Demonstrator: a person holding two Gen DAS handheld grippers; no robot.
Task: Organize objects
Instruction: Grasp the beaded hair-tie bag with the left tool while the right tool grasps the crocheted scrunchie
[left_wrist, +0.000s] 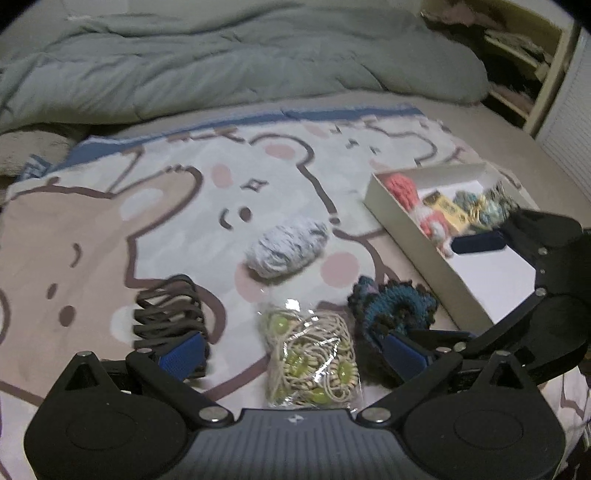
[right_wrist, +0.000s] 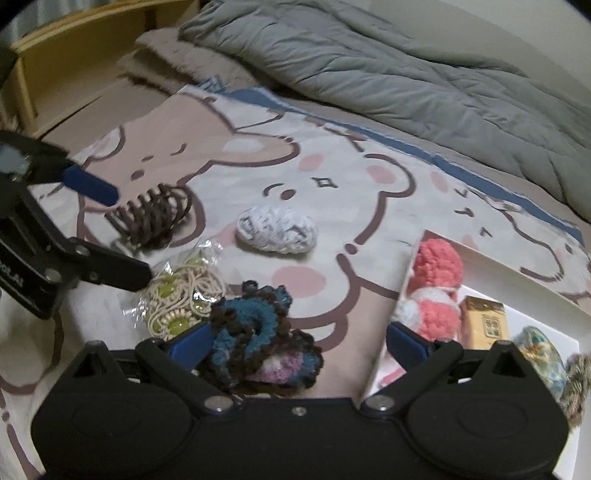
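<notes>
On the bear-print blanket lie a brown claw hair clip (left_wrist: 168, 314) (right_wrist: 155, 218), a clear bag of beige hair ties (left_wrist: 314, 362) (right_wrist: 181, 295), a white-grey knitted ball (left_wrist: 288, 247) (right_wrist: 277, 229) and a teal-brown crocheted scrunchie (left_wrist: 395, 314) (right_wrist: 258, 339). My left gripper (left_wrist: 295, 354) (right_wrist: 125, 236) is open, its fingers on either side of the bag. My right gripper (right_wrist: 299, 347) (left_wrist: 491, 240) is open, low over the scrunchie and the box edge. The white box (left_wrist: 406, 225) (right_wrist: 384, 350) holds a pink knitted doll (right_wrist: 436, 291), a small yellow box (right_wrist: 484, 321) and yarn pieces.
A grey duvet (left_wrist: 221, 59) (right_wrist: 406, 66) is bunched along the far side of the bed. A wooden shelf unit (left_wrist: 532, 66) stands at the right in the left wrist view; a wooden frame (right_wrist: 74, 66) stands at the far left in the right wrist view.
</notes>
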